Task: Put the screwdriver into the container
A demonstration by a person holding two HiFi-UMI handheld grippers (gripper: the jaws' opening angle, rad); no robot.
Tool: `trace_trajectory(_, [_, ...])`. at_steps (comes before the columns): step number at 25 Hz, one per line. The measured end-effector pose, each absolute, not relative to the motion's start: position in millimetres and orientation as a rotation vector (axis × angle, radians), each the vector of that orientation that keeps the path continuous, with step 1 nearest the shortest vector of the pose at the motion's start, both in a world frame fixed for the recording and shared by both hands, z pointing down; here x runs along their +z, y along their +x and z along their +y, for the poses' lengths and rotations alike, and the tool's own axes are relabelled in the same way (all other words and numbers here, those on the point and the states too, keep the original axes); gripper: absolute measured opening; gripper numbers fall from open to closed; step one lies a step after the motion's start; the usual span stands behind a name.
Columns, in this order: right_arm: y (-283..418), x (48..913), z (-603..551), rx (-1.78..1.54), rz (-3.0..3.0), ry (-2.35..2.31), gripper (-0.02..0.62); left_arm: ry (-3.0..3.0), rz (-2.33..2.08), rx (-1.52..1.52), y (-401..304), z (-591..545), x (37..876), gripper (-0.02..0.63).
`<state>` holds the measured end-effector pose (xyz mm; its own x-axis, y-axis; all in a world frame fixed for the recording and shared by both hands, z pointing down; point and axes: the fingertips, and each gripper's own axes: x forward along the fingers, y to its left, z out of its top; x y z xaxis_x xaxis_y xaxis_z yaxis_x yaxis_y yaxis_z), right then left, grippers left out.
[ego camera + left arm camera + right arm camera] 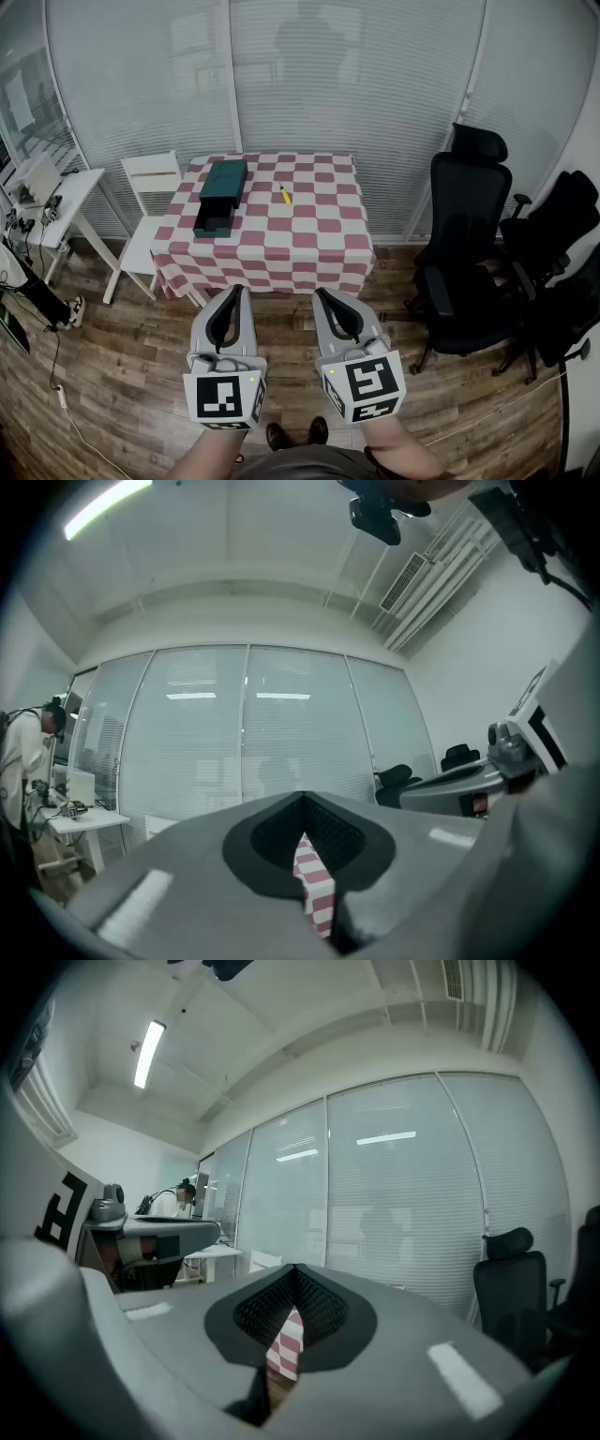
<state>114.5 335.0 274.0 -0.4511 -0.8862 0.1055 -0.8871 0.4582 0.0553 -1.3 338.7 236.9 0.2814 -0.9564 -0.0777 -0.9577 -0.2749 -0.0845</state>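
Screwdriver [284,195]: small and yellow, lying on the checked cloth near the far edge of the table, just above the centre of the head view.
Container [219,195]: dark green, on the left part of the table top, well apart from the screwdriver, which is to its right.
Table [309,248]: covered with a red-and-white checked cloth, upper middle of the head view, in front of a wall of glass with blinds.
Left gripper [236,291]: lower left of centre, jaws clenched together with nothing between them, tips well short of the table.
Right gripper [322,293]: lower right of centre, beside the left one, jaws also pressed together and empty; only a strip of checked cloth shows past its tips.
White chair [150,178]: at the table's left side.
Black office chairs [469,244]: right of the frame, on the wooden floor [122,356].
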Motion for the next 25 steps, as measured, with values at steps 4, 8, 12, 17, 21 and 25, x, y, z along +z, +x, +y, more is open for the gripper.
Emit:
trace_trajectory(4, [119,275,334,0.014,-2.581,1.579,0.023,-2.422,1.814,0.011,3,338,240,0.0])
trace_trajectory(8, [123,276,333,0.02,-2.59,1.565,0.023,-2.422,1.823,0.0,9,337,243,0.0])
trace_trajectory(12, [133,276,328,0.024,-2.621,1.554,0.023,-2.412,1.842,-0.008,17,334,246,0.0])
trace_trajectory(17, [144,279,321,0.058,-2.648,1.499,0.031,-2.393,1.883,-0.012,30,329,247,0.0])
trace_trajectory(21, [156,287,310,0.069,-2.636,1.482,0.035,-2.388,1.899,-0.024,38,323,256,0.0])
trace_trajectory(25, [158,294,298,0.078,-2.633,1.461,0.031,-2.386,1.915,-0.035,40,310,258,0.0])
